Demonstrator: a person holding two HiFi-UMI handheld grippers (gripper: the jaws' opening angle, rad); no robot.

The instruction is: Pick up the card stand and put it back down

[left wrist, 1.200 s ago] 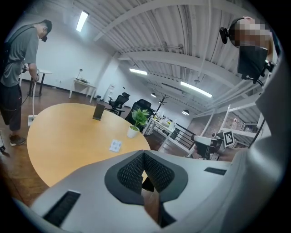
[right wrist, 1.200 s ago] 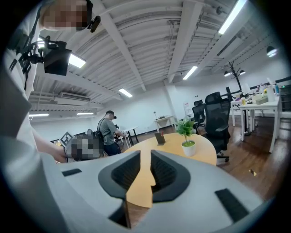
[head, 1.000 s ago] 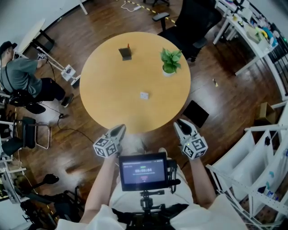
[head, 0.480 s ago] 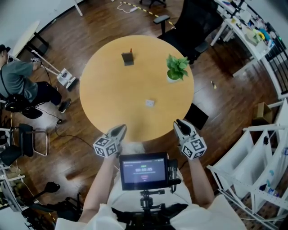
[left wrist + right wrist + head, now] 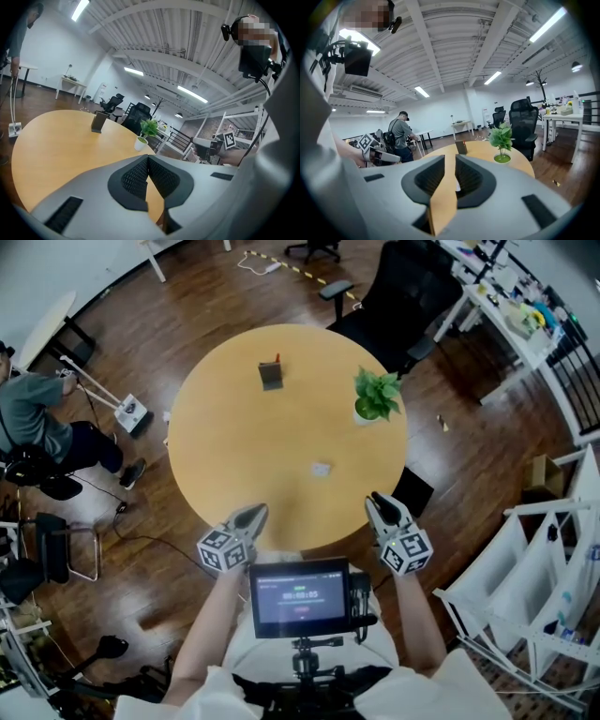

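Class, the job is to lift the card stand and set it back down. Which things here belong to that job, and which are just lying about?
Belongs to the job:
- card stand
- round table
- left hand-held gripper
- right hand-held gripper

Just lying about:
- potted plant
- small white item
- black office chair

Bright and even throughout, lit from above by ceiling strip lights (image 5: 192,94), blown out to white glare in both gripper views. Only faint, soft shadows on the round table (image 5: 234,456). Heavy fisheye bending and black corners in the gripper views, milder curving in the head view. Slightly soft on the right gripper (image 5: 450,157) close to the lens.
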